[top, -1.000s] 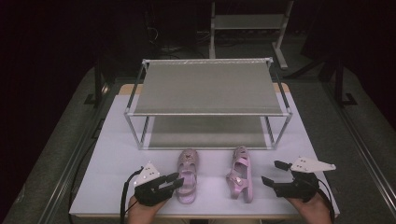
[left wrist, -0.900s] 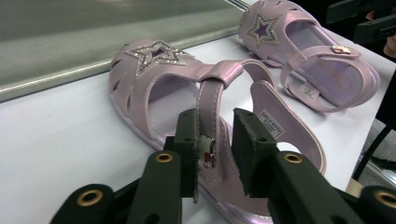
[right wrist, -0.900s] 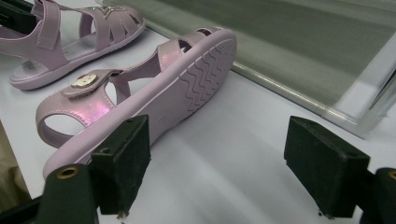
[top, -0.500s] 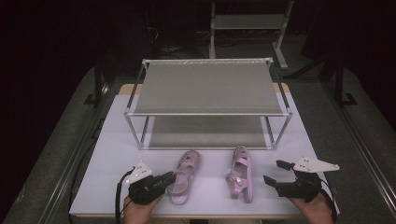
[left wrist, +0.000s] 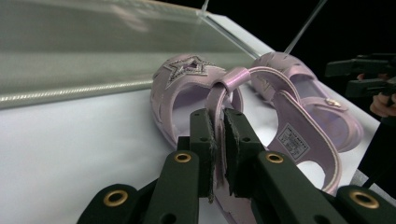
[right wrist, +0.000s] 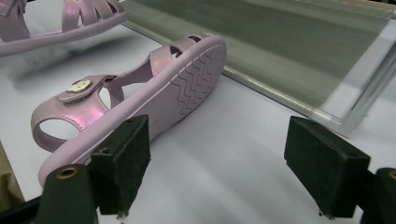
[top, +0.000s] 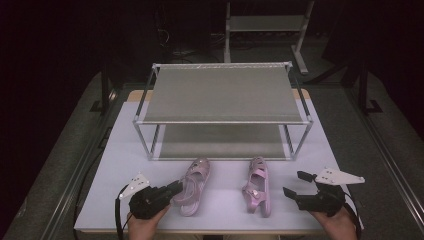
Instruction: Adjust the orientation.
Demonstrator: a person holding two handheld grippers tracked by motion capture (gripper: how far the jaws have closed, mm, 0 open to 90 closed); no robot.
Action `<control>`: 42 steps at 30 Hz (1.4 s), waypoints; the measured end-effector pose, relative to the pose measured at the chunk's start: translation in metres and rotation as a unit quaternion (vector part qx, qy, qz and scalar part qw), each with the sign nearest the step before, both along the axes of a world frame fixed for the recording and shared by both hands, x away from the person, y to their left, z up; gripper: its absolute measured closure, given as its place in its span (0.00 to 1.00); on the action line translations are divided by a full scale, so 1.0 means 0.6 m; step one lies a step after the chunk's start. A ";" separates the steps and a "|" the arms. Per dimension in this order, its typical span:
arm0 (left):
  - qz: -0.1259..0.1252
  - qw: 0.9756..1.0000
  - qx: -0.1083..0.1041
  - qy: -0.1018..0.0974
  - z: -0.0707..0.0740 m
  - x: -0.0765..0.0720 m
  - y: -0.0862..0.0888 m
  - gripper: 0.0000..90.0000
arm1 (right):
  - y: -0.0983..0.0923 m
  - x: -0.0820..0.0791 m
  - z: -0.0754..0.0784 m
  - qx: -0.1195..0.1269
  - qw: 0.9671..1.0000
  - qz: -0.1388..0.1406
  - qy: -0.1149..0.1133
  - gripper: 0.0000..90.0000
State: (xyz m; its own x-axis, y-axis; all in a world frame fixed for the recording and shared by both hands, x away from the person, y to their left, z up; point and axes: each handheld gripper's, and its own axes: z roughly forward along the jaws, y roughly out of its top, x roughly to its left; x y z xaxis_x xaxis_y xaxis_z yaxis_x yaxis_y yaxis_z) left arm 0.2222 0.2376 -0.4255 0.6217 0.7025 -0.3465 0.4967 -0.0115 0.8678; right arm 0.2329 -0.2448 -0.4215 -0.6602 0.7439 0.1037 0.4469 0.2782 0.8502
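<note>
Two pink sandals lie on the white table in front of a metal shelf rack [top: 222, 95]. The left sandal [top: 192, 184] is turned at an angle, toe towards the rack. My left gripper [top: 175, 189] is shut on its heel strap [left wrist: 219, 100], which runs up between the two black pads. The star-decorated toe [left wrist: 189, 67] of that sandal points away from the camera. The right sandal [top: 257, 185] rests tilted on its side, its ridged sole [right wrist: 187, 91] facing my right gripper [top: 295, 185]. That gripper [right wrist: 217, 175] stands open just right of the sandal, nothing between its jaws.
The two-level rack's lower shelf [top: 220, 142] sits just behind the sandals. The table's front edge [top: 210, 231] runs close under both hands. Bare white tabletop [top: 125, 155] lies to the left of the rack. A second rack [top: 265, 22] stands on the dark floor beyond.
The left sandal has swung round, heel pulled left and toe angled right, with my left gripper shut on its strap. The right gripper has stayed open beside the right sandal.
</note>
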 end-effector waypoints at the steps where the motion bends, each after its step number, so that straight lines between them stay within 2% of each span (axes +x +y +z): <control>1: 0.001 1.000 -0.003 -0.001 0.002 -0.001 -0.001 0.92 | 0.000 -0.001 0.000 0.000 1.000 0.000 0.001 0.24; 11: 0.002 1.000 -0.026 -0.011 0.011 0.005 -0.010 0.92 | 0.001 -0.001 0.000 0.000 1.000 -0.001 0.000 0.24; 17: 0.014 0.999 -0.043 -0.014 0.015 0.017 -0.019 0.92 | 0.001 -0.002 0.001 0.001 1.000 -0.001 -0.001 0.24; 24: 0.044 0.997 -0.063 -0.023 0.015 0.047 -0.032 0.92 | 0.006 -0.002 0.003 0.005 1.000 0.002 -0.006 0.24; 29: 0.063 0.995 -0.074 -0.026 0.016 0.072 -0.036 0.92 | 0.010 -0.001 -0.001 0.003 1.000 0.012 0.000 0.24; 39: 0.071 0.995 -0.067 -0.034 0.016 0.108 -0.061 0.92 | 0.007 -0.001 -0.001 0.011 1.000 0.015 -0.002 0.24; 42: 0.074 0.995 -0.062 -0.031 0.009 0.124 -0.072 0.93 | 0.007 -0.001 0.001 0.016 1.000 0.014 -0.003 0.24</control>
